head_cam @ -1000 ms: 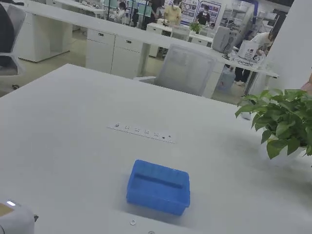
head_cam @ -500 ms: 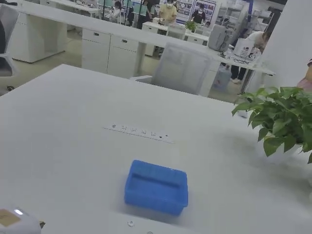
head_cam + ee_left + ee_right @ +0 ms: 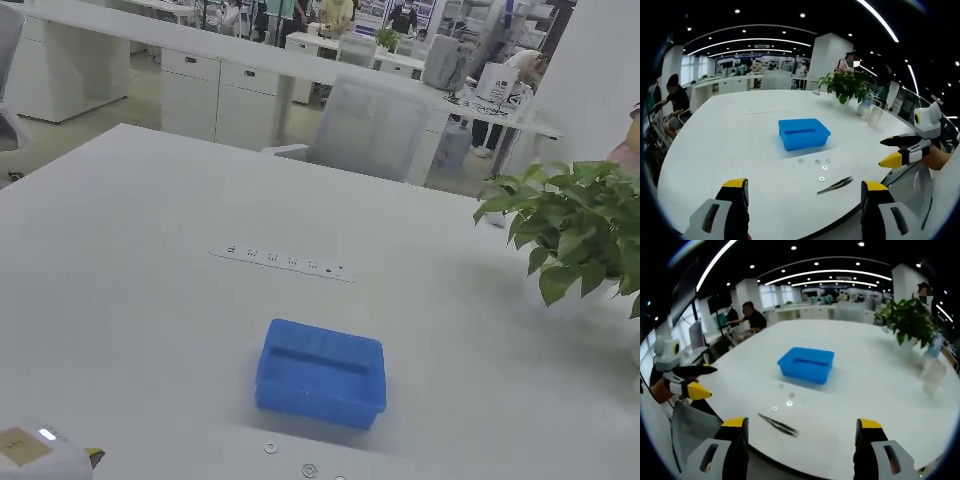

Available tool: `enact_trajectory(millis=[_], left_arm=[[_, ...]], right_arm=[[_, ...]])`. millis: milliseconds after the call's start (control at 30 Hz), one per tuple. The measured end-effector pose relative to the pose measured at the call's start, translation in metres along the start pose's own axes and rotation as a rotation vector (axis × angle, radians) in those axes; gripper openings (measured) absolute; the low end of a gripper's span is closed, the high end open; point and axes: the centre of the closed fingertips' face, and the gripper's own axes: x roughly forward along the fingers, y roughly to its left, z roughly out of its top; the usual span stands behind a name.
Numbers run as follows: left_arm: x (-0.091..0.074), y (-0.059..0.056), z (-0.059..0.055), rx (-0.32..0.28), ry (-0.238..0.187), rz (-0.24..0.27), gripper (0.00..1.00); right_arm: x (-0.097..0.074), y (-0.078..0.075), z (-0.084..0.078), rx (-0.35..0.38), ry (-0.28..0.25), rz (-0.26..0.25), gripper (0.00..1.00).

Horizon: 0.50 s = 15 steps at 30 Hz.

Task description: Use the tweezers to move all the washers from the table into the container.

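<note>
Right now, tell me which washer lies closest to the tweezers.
The lone washer just beside the tweezers, apart from the other washers clustered nearer the blue container.

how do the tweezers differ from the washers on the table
The tweezers are one long, thin, dark piece; the washers are several small pale rings. The tweezers lie nearer the edge of the table; the washers lie scattered between the tweezers and the blue container. Shared: both lie flat on the white table, outside the container.
</note>
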Motion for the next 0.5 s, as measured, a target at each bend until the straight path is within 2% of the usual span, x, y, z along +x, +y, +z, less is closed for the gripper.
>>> enact_trajectory(millis=[333,500], left_arm=[[0.0012,-0.0034,-0.0022,-0.011,0.008,-0.008,0.96],[0.0004,-0.0013,-0.0031,-0.008,0.016,0.0,0.96]], right_arm=[[-0.0006,-0.0021,0.0005,0.003,-0.003,-0.005,0.87],[-0.0002,-0.003,-0.0002,0.007,0.0,-0.004,0.87]])
